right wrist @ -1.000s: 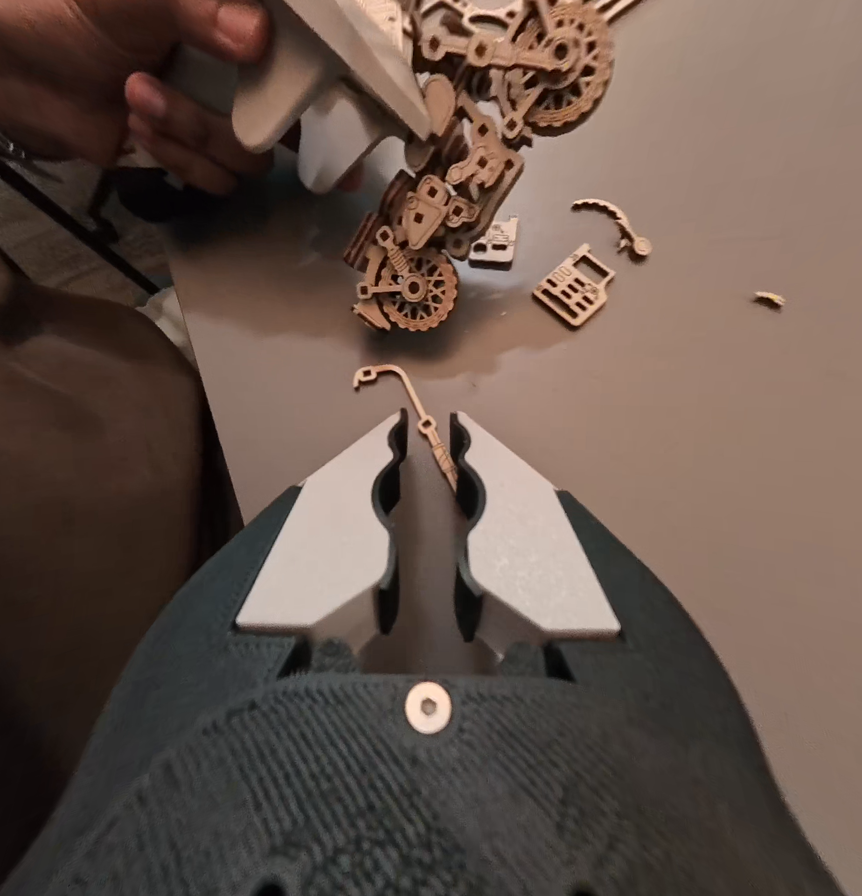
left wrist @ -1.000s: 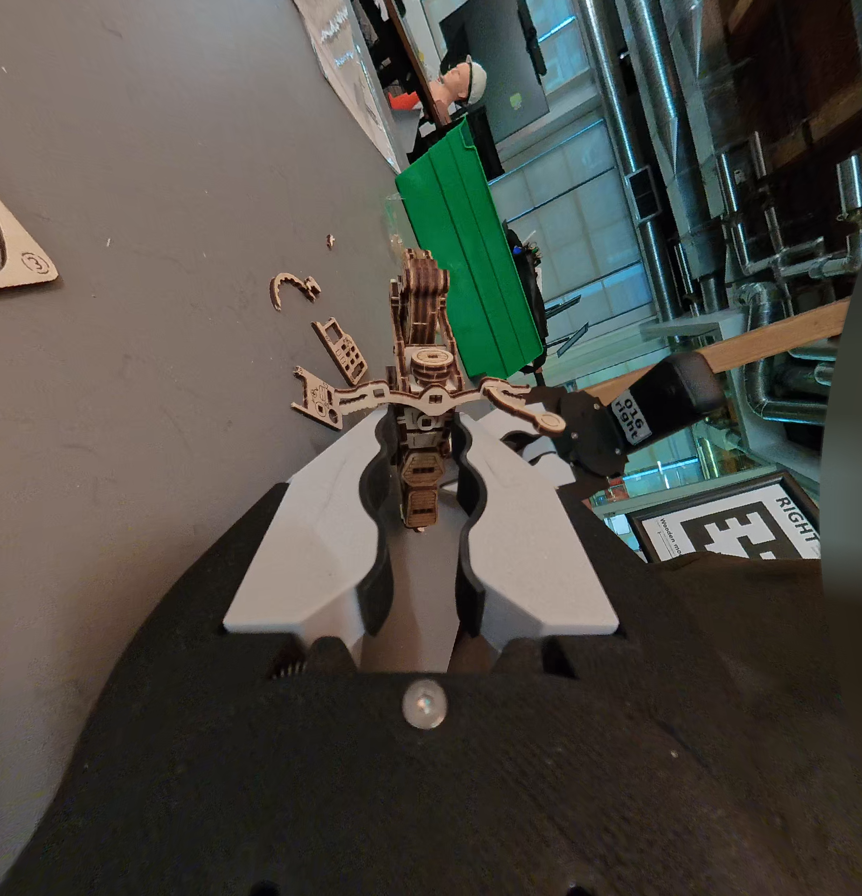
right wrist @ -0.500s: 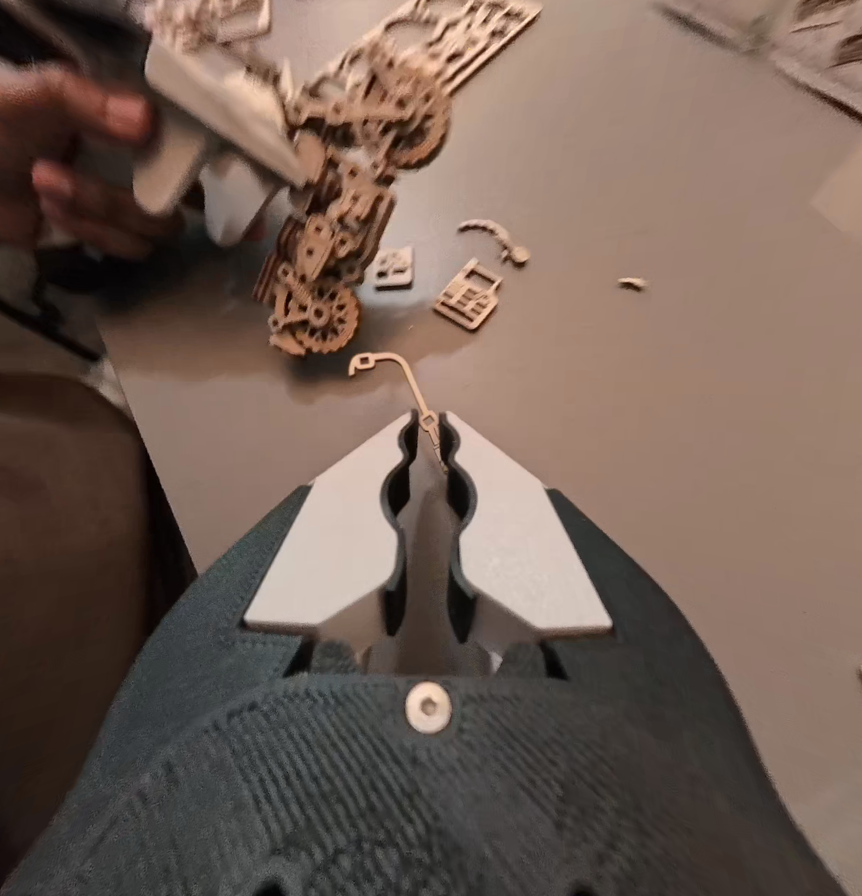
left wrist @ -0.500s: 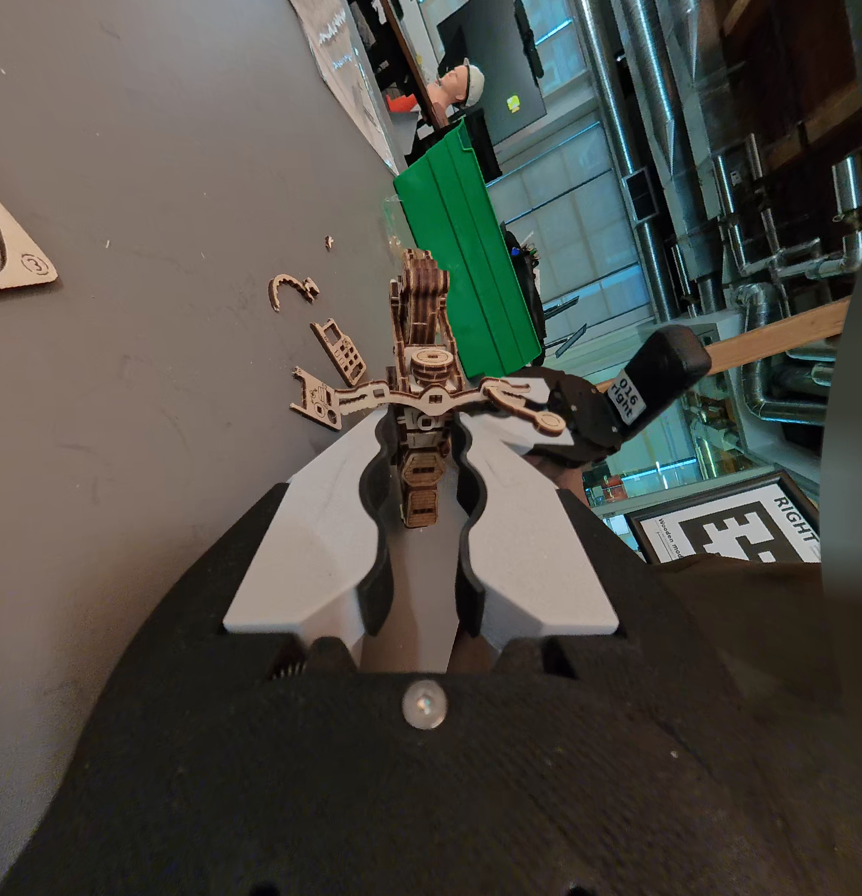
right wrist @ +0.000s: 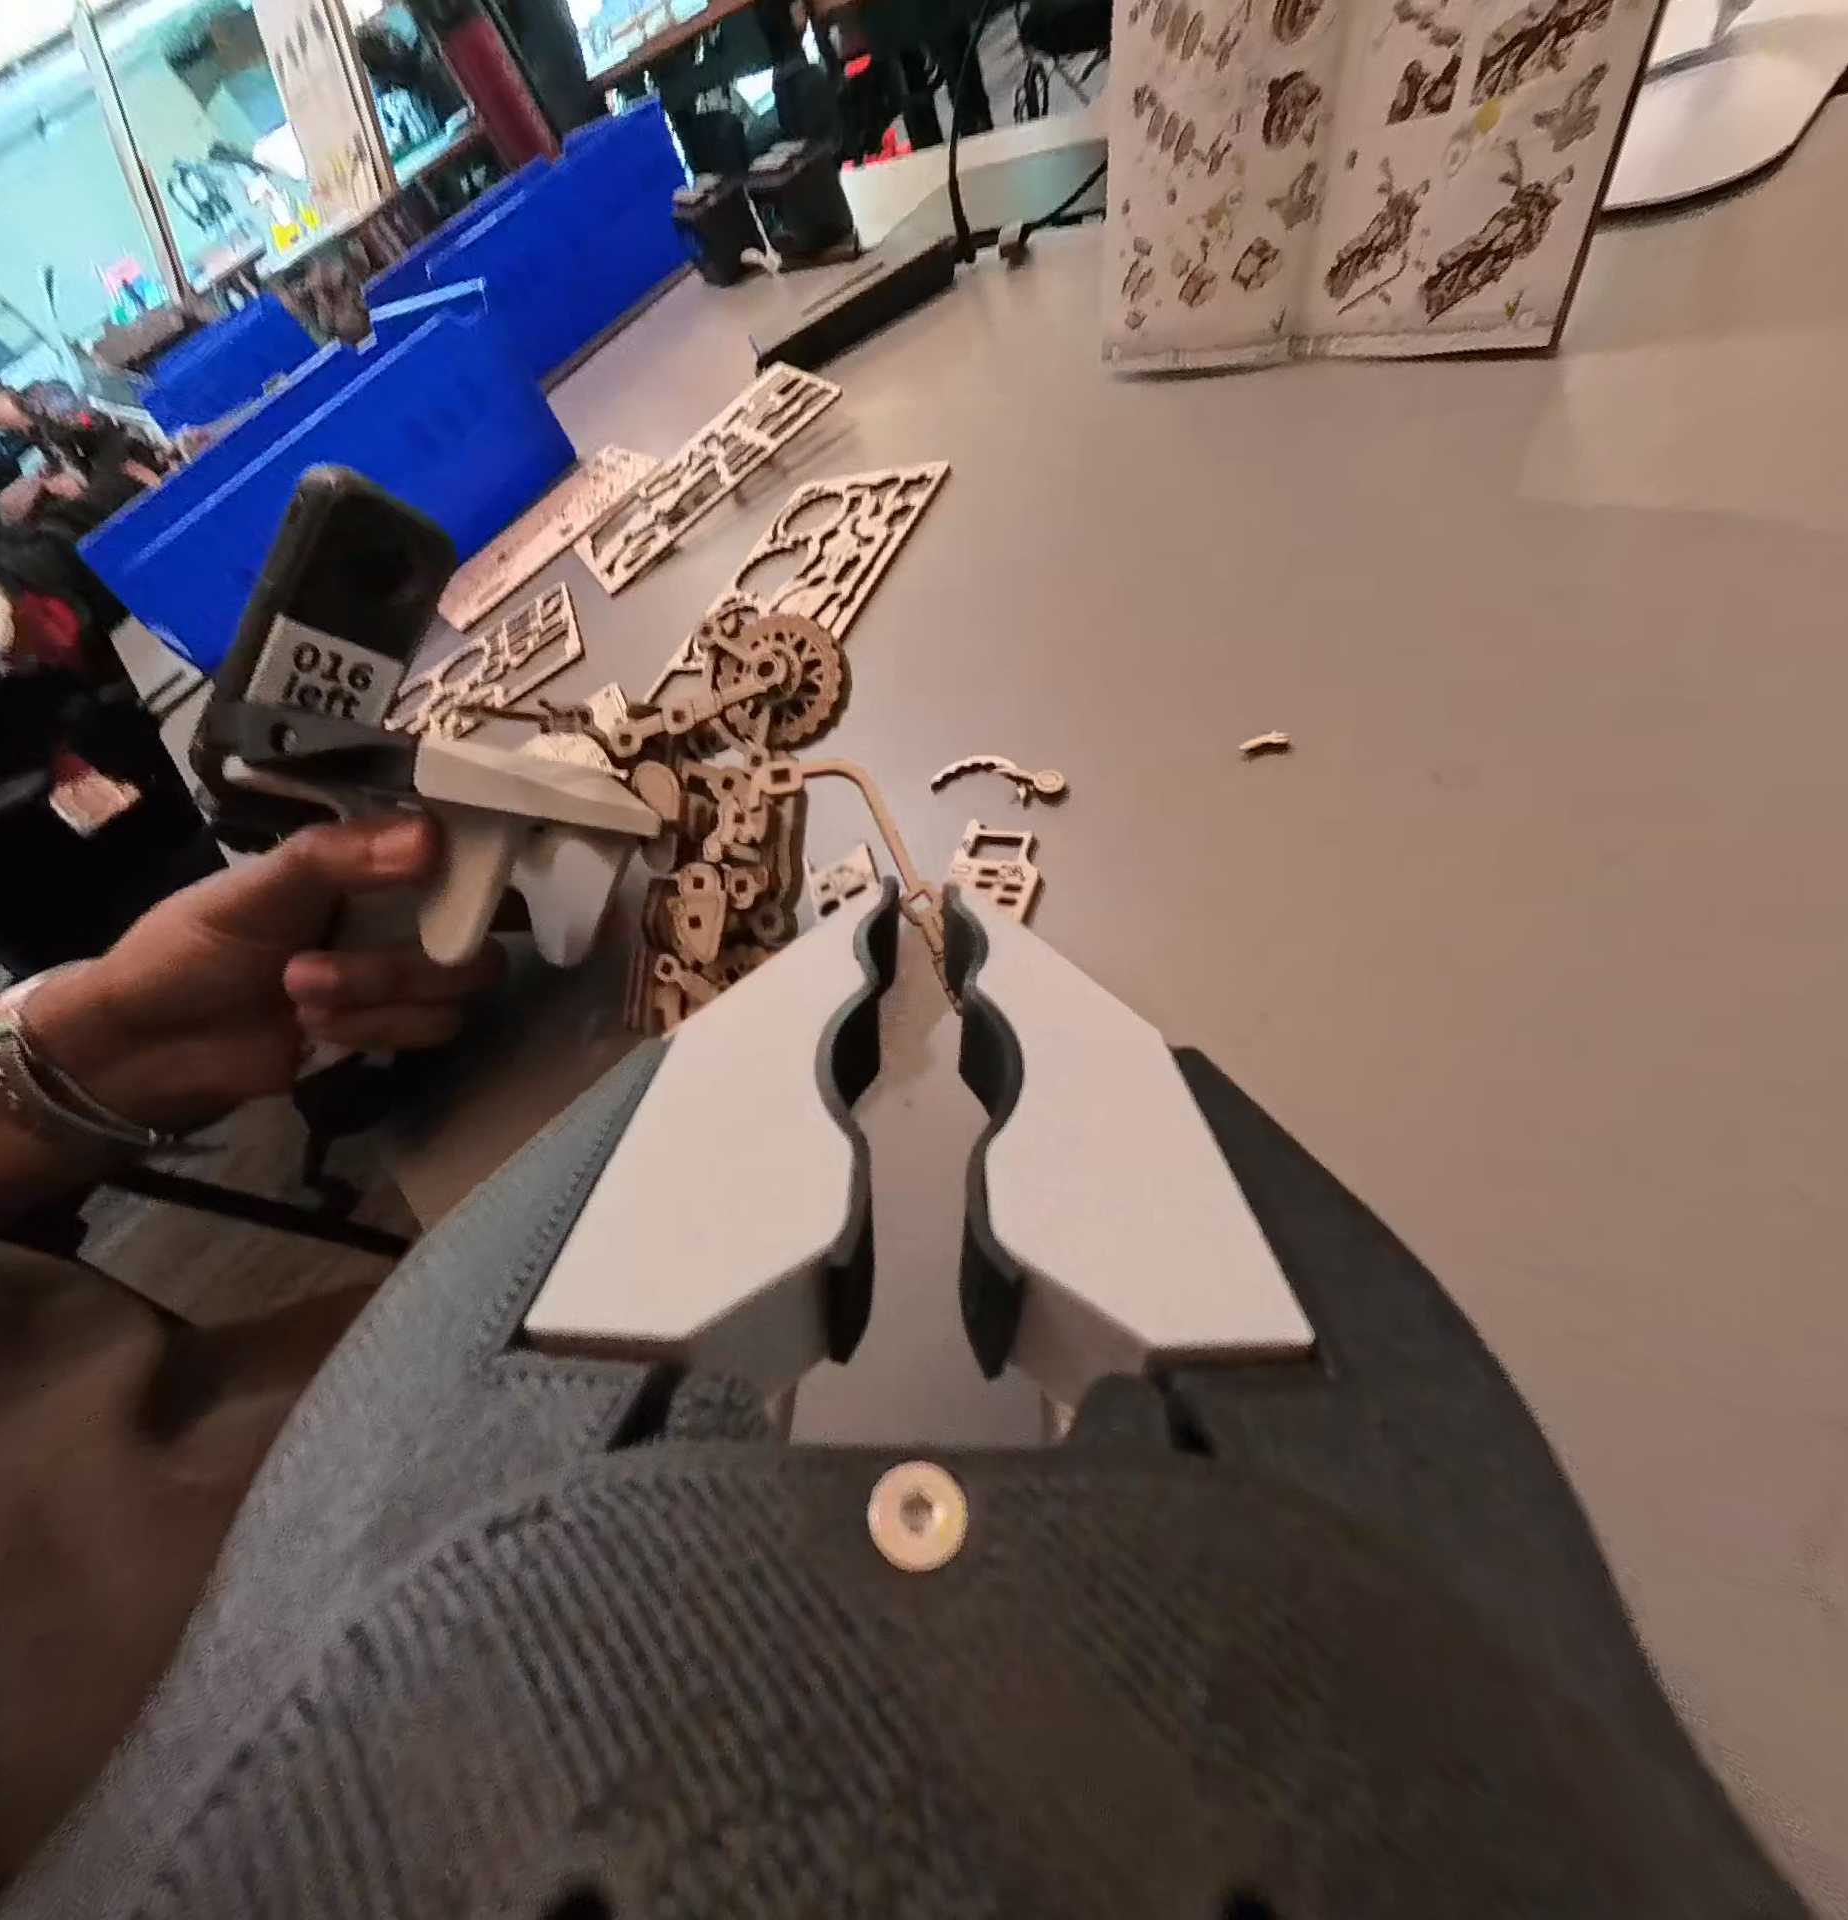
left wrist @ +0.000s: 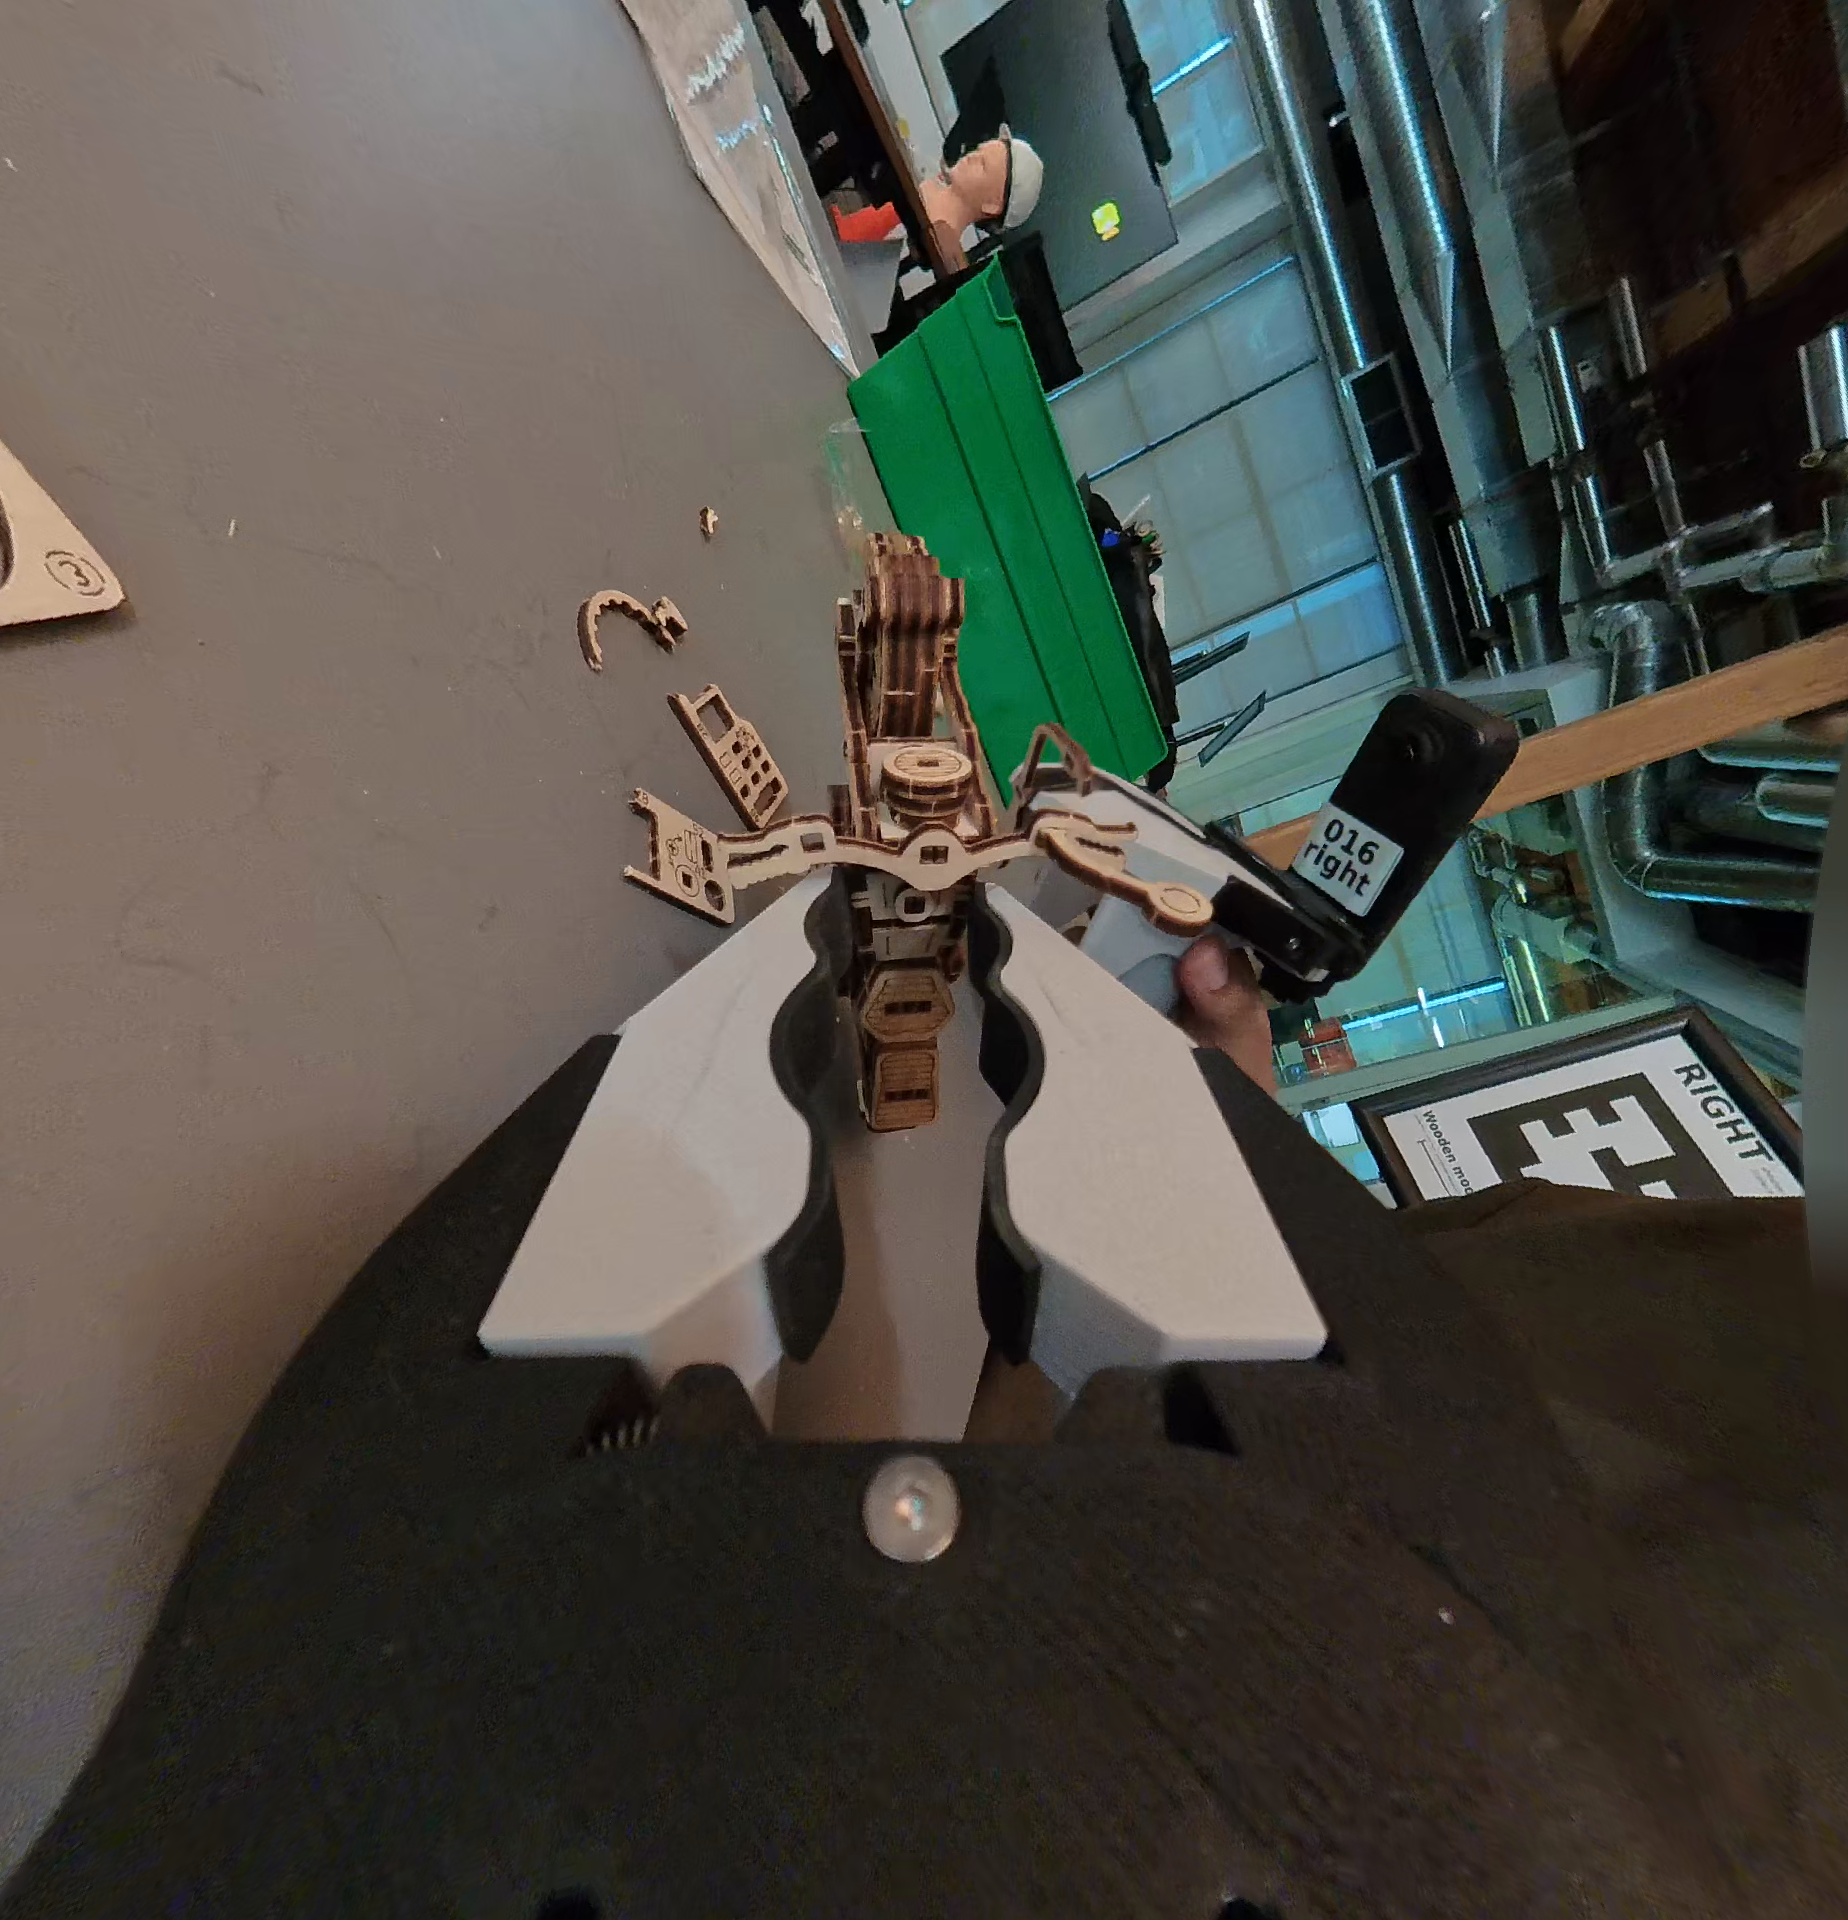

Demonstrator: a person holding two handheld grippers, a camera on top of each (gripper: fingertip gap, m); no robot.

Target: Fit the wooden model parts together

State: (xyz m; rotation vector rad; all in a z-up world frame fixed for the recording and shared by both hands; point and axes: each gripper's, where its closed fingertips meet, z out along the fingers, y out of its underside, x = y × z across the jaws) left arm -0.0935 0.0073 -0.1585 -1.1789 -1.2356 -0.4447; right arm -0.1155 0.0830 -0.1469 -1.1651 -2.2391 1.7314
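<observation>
My left gripper (left wrist: 904, 914) is shut on the wooden motorcycle model (left wrist: 904, 790), holding it by its body with the handlebar across the fingertips. In the right wrist view the model (right wrist: 733, 831) stands tilted over the table in the left gripper (right wrist: 645, 831). My right gripper (right wrist: 915, 904) is shut on a thin hooked wooden rod (right wrist: 878, 821), whose square end lies against the model's upper side. In the left wrist view the right gripper (left wrist: 1045, 800) sits by the handlebar's right end, with the rod's hook (left wrist: 1050, 743) above it.
A gridded piece (right wrist: 993, 868), a curved toothed piece (right wrist: 993, 774) and a chip (right wrist: 1263, 741) lie on the grey table (right wrist: 1419, 727). Cut-out wooden sheets (right wrist: 858, 530), an upright instruction sheet (right wrist: 1346, 177) and blue bins (right wrist: 380, 436) stand behind. A green bin (left wrist: 1003, 540) lines the table edge. The tips of one gripper are about 9 cm away from the tips of the other. Left tips and right tips are each some 8 cm from the gridded piece (right wrist: 993, 868). The left camera catches it too, in the left wrist view (left wrist: 732, 738).
My right gripper has swung from looking down on the table to a low angle and has carried the hooked rod up against the model. The left gripper and the model have held still.
</observation>
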